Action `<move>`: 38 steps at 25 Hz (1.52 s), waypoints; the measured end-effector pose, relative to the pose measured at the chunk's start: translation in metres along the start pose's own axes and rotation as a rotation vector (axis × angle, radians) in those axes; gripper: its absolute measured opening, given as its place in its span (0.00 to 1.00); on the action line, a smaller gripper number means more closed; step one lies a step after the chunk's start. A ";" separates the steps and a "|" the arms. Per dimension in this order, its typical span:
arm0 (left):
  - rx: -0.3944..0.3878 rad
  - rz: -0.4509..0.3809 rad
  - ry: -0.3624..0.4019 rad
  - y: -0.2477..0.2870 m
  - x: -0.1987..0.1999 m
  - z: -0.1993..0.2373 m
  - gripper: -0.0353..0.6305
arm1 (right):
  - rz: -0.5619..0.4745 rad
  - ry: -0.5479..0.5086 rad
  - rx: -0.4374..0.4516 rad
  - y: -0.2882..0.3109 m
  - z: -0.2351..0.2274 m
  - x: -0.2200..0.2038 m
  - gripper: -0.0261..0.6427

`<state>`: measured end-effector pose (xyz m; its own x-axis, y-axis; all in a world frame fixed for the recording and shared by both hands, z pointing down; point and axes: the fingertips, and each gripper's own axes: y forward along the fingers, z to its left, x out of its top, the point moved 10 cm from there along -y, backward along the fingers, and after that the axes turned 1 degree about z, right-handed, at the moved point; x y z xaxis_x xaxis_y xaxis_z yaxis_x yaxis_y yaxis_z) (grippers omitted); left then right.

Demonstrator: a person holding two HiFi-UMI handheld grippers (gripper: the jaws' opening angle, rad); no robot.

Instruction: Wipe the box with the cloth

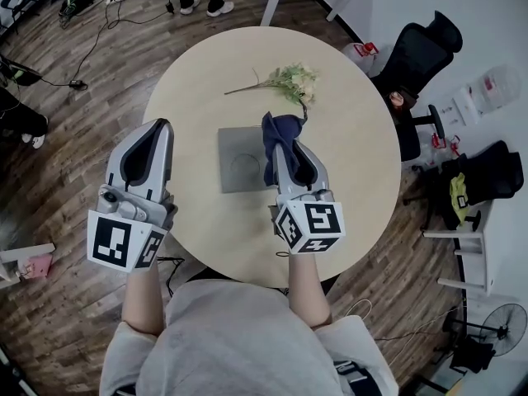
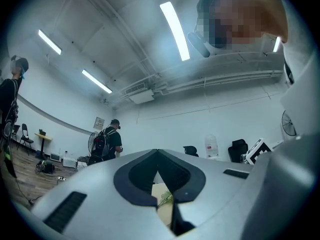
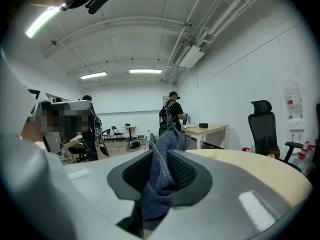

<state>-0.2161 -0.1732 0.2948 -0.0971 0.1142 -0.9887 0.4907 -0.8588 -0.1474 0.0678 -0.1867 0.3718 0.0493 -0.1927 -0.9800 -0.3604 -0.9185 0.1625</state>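
Observation:
A flat grey box (image 1: 239,162) lies in the middle of the round beige table (image 1: 355,147). My right gripper (image 1: 280,148) hovers over the box's right edge, shut on a dark blue cloth (image 1: 275,135) that sticks up and out past the jaw tips. In the right gripper view the cloth (image 3: 161,176) fills the gap between the closed jaws of the right gripper (image 3: 162,151). My left gripper (image 1: 162,125) is held over the table's left edge, apart from the box, its jaws shut with nothing in them. The left gripper (image 2: 158,152) looks upward toward the ceiling.
A green flower sprig (image 1: 285,81) lies on the table behind the box. Black office chairs (image 1: 419,52) stand to the right, a fan (image 1: 499,320) at the lower right. Cables (image 1: 78,48) trail over the wooden floor. A person's feet (image 1: 206,7) show at the top.

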 end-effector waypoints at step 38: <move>0.159 0.105 -0.083 -0.041 -0.051 0.063 0.06 | 0.555 -0.096 0.020 0.155 0.035 -0.134 0.28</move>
<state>-0.2862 -0.1753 0.3526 -0.1270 -0.0160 -0.9918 0.3593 -0.9327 -0.0310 -0.0271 -0.2914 0.5244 -0.2376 -0.6120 -0.7544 -0.3253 -0.6816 0.6554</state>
